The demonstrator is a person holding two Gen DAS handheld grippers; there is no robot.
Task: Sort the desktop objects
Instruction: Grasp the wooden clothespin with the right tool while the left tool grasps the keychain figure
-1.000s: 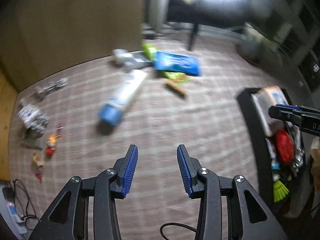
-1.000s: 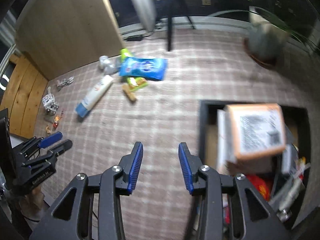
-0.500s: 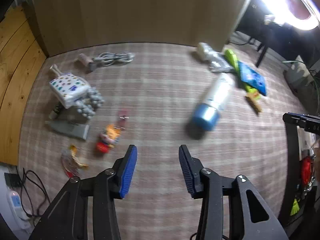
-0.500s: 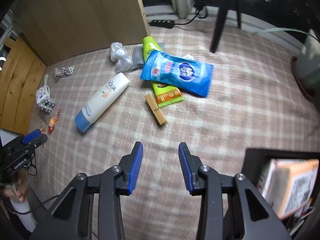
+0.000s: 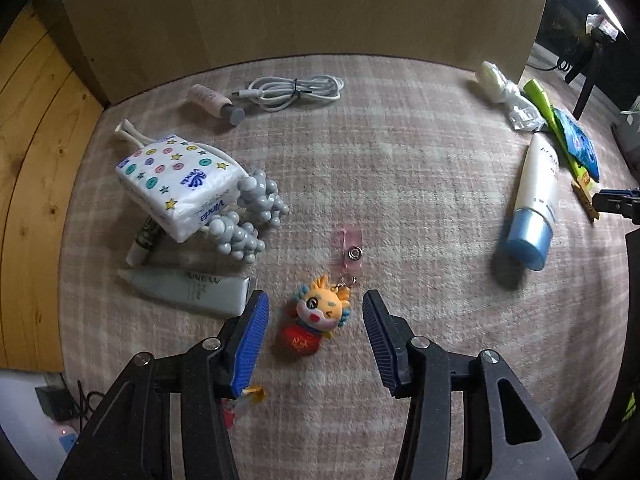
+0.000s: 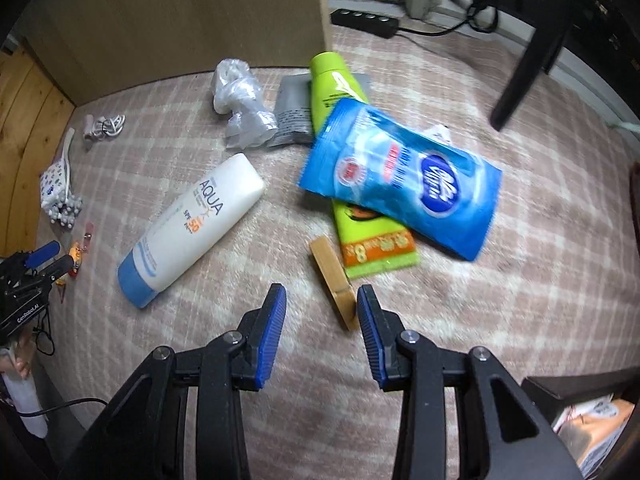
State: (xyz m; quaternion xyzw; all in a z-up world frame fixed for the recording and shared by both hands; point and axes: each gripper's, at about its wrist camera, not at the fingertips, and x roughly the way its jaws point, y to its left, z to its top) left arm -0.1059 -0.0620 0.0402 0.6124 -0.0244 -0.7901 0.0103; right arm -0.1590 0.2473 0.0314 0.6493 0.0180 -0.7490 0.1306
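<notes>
My left gripper [image 5: 315, 300] points down at the checked cloth with its jaws opening. A small dragon keychain [image 5: 318, 320] on a pink strap [image 5: 352, 248] lies between the blue pads, which do not touch it. My right gripper [image 6: 321, 294] stands open over the cloth. A wooden clip [image 6: 334, 280] lies just ahead of its right finger, untouched. Beyond it are a white sunscreen tube [image 6: 196, 224], a blue wipes pack [image 6: 404, 188] and a green tube [image 6: 340, 92] under the pack.
Left of the keychain lie a grey tube [image 5: 192, 290], a tissue pack [image 5: 180, 184] and grey beads [image 5: 248, 216]. A white cable [image 5: 292, 92] and a pink bottle [image 5: 214, 102] sit by the wooden panel. A black box [image 6: 580, 384] holding parcels stands at lower right.
Both grippers have swung left and come down closer to the cloth. The left one's jaws have widened and now straddle the keychain. The right one has left the black box and nears the wooden clip.
</notes>
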